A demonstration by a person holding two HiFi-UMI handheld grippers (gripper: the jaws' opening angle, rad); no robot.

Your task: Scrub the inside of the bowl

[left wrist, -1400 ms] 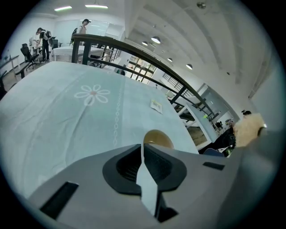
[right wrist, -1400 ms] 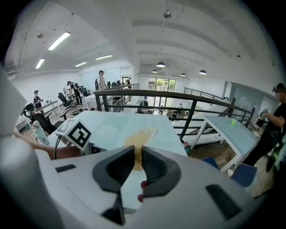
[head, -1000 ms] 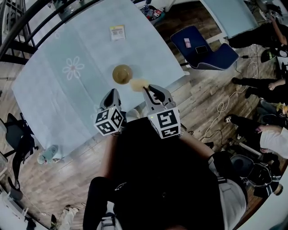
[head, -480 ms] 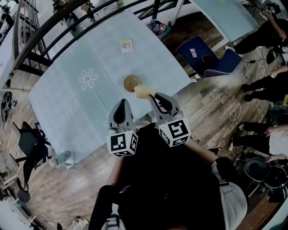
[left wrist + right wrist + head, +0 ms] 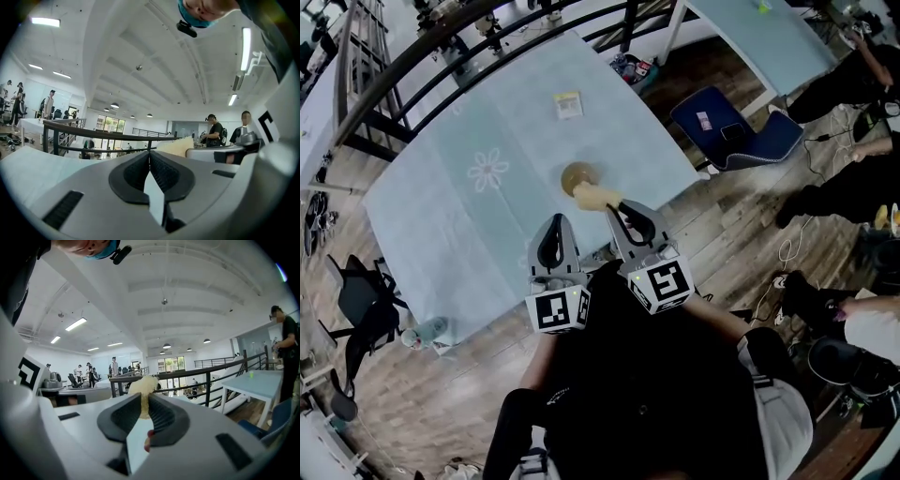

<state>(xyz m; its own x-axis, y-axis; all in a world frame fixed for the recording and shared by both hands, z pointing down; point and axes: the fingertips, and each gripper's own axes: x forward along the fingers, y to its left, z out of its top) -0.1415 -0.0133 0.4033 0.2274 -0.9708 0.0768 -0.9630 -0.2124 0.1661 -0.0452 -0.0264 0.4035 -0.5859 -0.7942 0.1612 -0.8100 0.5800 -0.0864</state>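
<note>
Bowl (image 5: 577, 174) 1 | sponge (image 5: 594, 196) 1, in right hand-held gripper (image 5: 616, 206) | left hand-held gripper (image 5: 555, 225) closed

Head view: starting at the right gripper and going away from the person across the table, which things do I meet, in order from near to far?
right gripper → yellow sponge clamped in its jaws → brown bowl → small yellow card

The pale blue tabletop (image 5: 441, 216) carries a brown bowl (image 5: 577, 175) just beyond the right gripper (image 5: 617, 208). A small card (image 5: 568, 104) lies farther out, past the bowl. A white flower print (image 5: 488, 171) sits ahead of the left gripper (image 5: 555, 225), off to its left
</note>
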